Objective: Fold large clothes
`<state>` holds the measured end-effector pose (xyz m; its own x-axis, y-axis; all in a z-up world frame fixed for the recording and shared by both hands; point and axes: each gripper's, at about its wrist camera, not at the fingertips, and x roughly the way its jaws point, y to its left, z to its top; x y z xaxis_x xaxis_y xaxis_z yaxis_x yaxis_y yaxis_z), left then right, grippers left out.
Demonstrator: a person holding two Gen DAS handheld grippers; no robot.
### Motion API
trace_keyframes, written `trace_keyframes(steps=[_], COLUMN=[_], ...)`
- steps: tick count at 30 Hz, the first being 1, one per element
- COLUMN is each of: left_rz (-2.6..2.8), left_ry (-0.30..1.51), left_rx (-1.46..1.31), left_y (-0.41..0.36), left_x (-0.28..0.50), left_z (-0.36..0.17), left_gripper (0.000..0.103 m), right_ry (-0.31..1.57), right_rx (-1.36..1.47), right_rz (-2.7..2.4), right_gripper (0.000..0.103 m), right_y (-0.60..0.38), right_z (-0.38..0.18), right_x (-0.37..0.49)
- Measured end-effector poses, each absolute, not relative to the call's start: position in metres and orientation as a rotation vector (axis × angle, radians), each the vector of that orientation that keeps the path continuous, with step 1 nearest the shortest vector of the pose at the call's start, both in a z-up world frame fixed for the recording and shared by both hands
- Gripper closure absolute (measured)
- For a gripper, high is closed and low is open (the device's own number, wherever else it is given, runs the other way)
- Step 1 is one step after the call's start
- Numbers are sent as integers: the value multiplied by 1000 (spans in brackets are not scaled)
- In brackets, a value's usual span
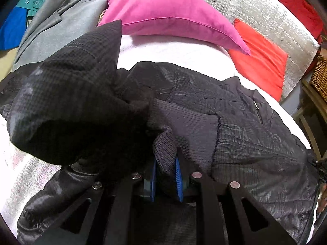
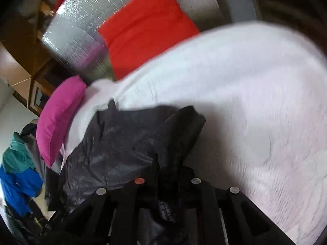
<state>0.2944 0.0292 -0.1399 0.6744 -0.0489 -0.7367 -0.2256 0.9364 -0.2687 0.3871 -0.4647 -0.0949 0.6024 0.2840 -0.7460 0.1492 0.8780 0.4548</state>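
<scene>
A black quilted jacket [image 1: 245, 126] lies spread on the white bed cover [image 1: 173, 51]. In the left wrist view my left gripper [image 1: 166, 173] is shut on the jacket's ribbed knit cuff [image 1: 184, 126], which is pinched between the blue pads [image 1: 178, 178]. The sleeve [image 1: 67, 102] bulges up at the left and hides the bed behind it. In the blurred right wrist view my right gripper [image 2: 168, 175] is shut on a fold of the same jacket [image 2: 122, 143]. The dark cloth rises between its fingers and covers their tips.
A pink pillow [image 1: 167, 10] and a red pillow [image 1: 259, 61] lean against a silver quilted headboard [image 1: 265, 10]. A grey coat [image 1: 57, 32] and blue and teal garments [image 1: 18, 16] are piled at the left. A wicker basket [image 1: 320, 71] stands at the right. White cover [image 2: 245, 102] stretches right of the jacket.
</scene>
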Motion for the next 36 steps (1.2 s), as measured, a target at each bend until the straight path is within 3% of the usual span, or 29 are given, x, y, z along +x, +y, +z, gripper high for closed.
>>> trace_keyframes(steps=[1,3,4,5,10,12,18,19,20,23,25,30,36], left_rz=[102,103,105,106,110,115,109,98,95,105,109,73,159], left_ry=[828,830,830,830,829,830,854,888,926,845,802,813,769], left_rx=[-353,-352,-348,-344,-343,-334,-303,-259,-221,-261,-269,-351,-513], left_y=[29,30,30,29,27,25,18,14,13,25,33,71,186], left_x=[296,294,293,293,298,299,306,309,310,292,278,236,197], left_z=[-140,-140,-139,-139,-139,-138,-133,-128,-120,-87,-71,-56,-59], left_gripper=[85,85,85,85,84,84,80,74,61,40,33,33,25], right_ry=[958,934,914,870,743,736,934,908,895,811,777,925,769], right_rx=[491,463,468,482,490,515,564,568,571,563,549,505,449], right_rz=[50,18,-9,-28,72,150,151,141,140,187,204,145,223], right_gripper=[70,53,38,36,35,30,24,25,25,22,15,14,14], right_y=[-466,-469,-472,-475,-455,-438,-413,-413,-413,-405,-398,-384,-354], right_z=[-103,-105,-99,-88,-35,-29,-96,-91,-83,-50,-44,-91,-52], right_x=[389,384,377,365,310,287,285,282,280,262,253,274,222])
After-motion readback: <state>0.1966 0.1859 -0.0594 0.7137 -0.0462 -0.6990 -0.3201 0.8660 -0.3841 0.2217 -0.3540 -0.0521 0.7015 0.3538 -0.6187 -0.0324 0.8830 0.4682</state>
